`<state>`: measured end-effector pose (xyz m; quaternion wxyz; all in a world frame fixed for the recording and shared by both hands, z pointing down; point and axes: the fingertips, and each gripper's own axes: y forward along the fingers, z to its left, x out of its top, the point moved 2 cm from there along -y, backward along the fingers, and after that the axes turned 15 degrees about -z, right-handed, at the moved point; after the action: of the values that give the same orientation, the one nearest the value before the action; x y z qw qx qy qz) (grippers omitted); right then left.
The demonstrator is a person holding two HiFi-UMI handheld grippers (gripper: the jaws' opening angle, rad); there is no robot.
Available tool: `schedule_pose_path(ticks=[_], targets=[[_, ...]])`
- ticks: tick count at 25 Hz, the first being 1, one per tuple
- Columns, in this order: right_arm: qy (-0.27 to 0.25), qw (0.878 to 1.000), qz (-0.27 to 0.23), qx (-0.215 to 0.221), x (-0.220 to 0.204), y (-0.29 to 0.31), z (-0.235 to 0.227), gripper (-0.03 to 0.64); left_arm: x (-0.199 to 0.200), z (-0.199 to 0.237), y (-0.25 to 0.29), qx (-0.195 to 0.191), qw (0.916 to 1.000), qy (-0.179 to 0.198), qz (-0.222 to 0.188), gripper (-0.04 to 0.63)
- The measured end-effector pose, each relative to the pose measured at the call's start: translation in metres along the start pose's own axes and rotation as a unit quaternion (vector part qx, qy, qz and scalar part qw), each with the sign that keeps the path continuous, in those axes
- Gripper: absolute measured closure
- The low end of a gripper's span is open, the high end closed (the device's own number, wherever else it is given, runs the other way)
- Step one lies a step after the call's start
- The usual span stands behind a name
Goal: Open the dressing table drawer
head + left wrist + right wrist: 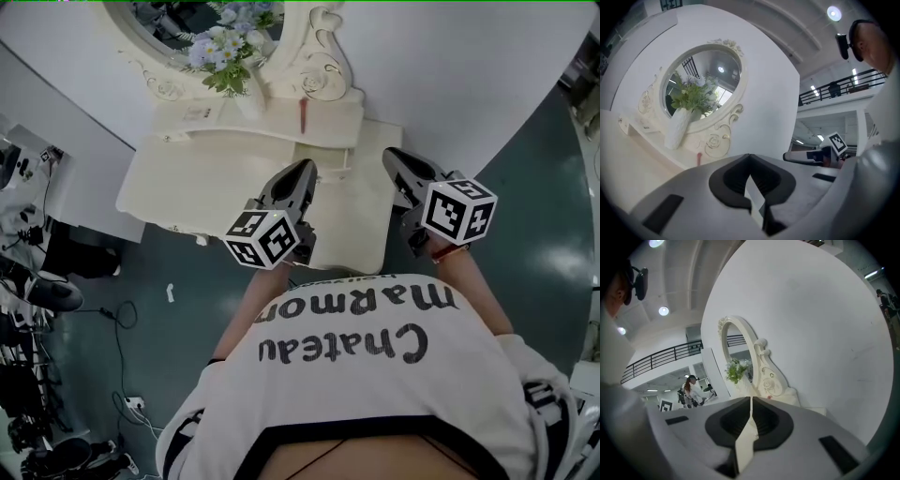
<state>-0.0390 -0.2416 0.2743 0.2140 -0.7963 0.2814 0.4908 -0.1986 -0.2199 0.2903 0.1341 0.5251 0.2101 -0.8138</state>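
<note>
Teal floor [187,272] here, cream dressing table [187,178] standing on it. The left gripper [305,169] and right gripper [394,155] both hover over its top, fingers pinched shut on nothing. Can't pick out the drawer from above. Further back: flowers [223,47], oval mirror [703,70], curved white wall [450,66]

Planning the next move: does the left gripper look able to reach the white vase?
Probably yes: the left gripper, shut and empty, hangs over the tabletop, with nothing standing between it and the vase.
</note>
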Motion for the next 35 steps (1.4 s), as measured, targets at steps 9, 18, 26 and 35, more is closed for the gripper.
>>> schedule_pose_path(ticks=[9,18,26,35], targets=[[-0.028,0.998,-0.042,0.038,0.013,-0.002,0.052,0.584,0.045,-0.036,-0.028,-0.042,0.9967,0.051,-0.048,0.572],[-0.037,0.998,-0.028,0.028,-0.009,-0.021,0.084,0.584,0.042,-0.046,-0.065,-0.056,0.9966,0.054,-0.027,0.572],[-0.022,0.999,-0.027,0.007,-0.026,-0.035,0.094,0.584,0.031,-0.045,-0.086,-0.056,0.9973,0.047,-0.005,0.572],[-0.019,1.0,-0.016,-0.005,-0.045,-0.057,0.105,0.584,0.022,-0.055,-0.111,-0.064,0.997,0.043,0.009,0.572]])
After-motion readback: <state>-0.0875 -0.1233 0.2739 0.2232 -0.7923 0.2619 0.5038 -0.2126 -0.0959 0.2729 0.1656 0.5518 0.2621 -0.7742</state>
